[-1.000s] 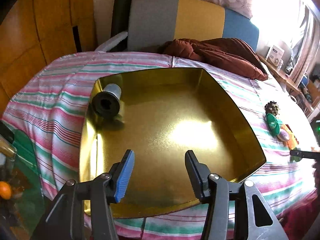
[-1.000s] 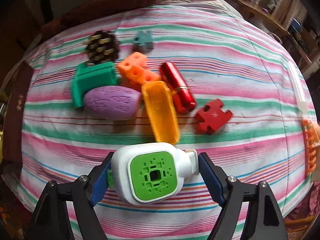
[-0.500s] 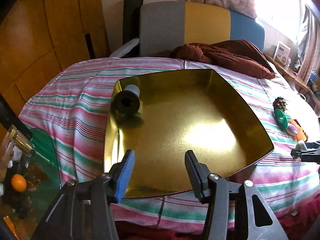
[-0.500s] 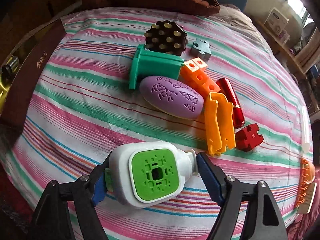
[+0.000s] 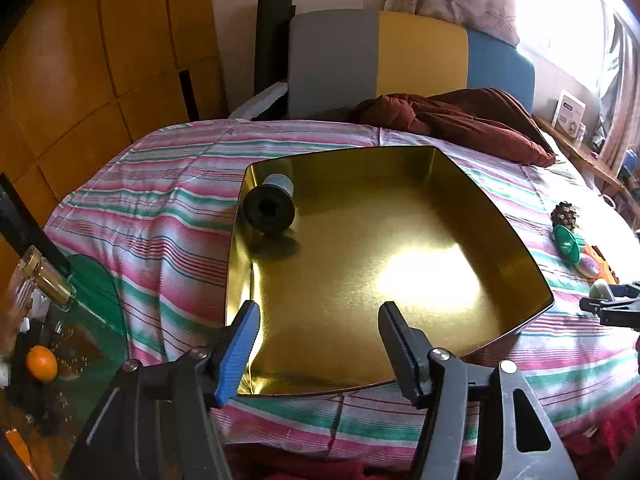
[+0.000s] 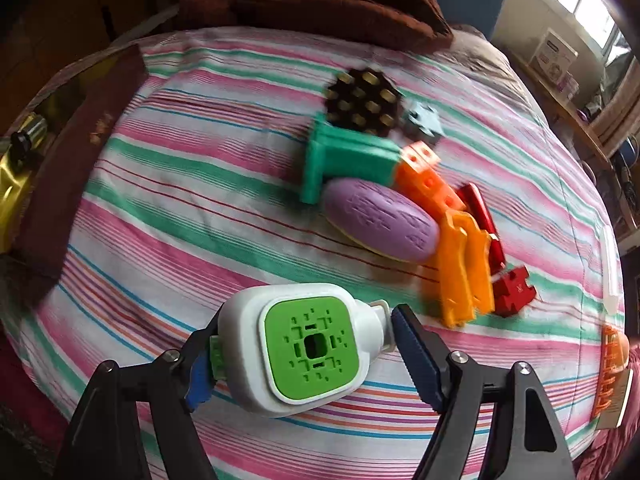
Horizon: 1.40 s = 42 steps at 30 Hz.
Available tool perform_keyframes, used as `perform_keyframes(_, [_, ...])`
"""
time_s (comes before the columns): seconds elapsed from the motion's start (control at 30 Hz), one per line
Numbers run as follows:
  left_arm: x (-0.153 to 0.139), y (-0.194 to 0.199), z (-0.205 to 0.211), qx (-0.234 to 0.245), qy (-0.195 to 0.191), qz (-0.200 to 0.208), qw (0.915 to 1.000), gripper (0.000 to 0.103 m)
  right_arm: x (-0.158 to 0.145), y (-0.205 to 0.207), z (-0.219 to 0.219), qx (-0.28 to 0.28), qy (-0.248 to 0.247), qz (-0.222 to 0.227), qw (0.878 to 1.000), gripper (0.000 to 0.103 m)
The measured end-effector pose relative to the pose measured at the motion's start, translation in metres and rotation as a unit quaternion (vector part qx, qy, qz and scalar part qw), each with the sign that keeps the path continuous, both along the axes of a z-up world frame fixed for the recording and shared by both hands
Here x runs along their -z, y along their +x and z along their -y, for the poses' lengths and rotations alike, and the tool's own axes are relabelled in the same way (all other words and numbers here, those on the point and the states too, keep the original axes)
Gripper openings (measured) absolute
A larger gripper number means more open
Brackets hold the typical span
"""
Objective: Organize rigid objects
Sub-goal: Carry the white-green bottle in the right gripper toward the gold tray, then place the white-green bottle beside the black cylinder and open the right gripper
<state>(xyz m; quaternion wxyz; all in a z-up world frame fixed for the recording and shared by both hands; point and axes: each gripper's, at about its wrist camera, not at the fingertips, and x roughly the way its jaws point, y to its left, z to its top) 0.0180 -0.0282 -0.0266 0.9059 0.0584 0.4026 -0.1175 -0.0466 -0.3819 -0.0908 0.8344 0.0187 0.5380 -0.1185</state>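
1. Since a second ago the right gripper [image 6: 304,356] has swung left, the toy pile now far-right of it.
2. Its fingers pinch a smooth white plastic block with a perforated green face [image 6: 300,344], held between them above the striped cloth [image 6: 160,208].
3. Only the left view shows the left gripper [image 5: 318,344], fingers spread and empty, over the shiny gold metal tray [image 5: 400,264], with a black-ended spool [image 5: 270,208] in its far-left corner.

Daylight pours in from the window [image 5: 560,20] at the upper right of the left wrist view, blown out to white, and throws a strong glare patch on the floor of the gold tray [image 5: 420,280]; the spool [image 5: 270,208] in the tray casts a soft shadow toward the camera. Both fisheye views bend the striped bedspread [image 6: 200,208] into a dome and darken at the corners. In the right wrist view the toy pile, such as the green block [image 6: 352,156], is smeared by motion blur.
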Motion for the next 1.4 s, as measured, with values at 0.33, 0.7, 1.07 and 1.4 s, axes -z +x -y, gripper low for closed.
perform_keyframes(0.33, [0.005,0.001,-0.014,-0.008,-0.011,-0.007,0.9999,0.063,-0.06,0.037,-0.059,-0.066,0.014,0.08,0.994,0.079])
perform_keyframes(0.7, [0.012,0.001,-0.026,-0.017,-0.018,-0.014,0.9996,0.063,-0.078,0.07,-0.145,-0.166,0.045,0.102,0.98,0.079])
perform_keyframes(1.07, [0.019,0.004,-0.045,-0.038,-0.025,-0.025,0.9986,0.063,-0.057,0.103,-0.223,-0.238,0.061,0.072,0.967,0.079])
perform_keyframes(1.4, [0.02,0.007,-0.065,-0.061,-0.035,-0.027,0.9971,0.063,-0.032,0.146,-0.27,-0.254,0.042,0.032,0.966,0.079])
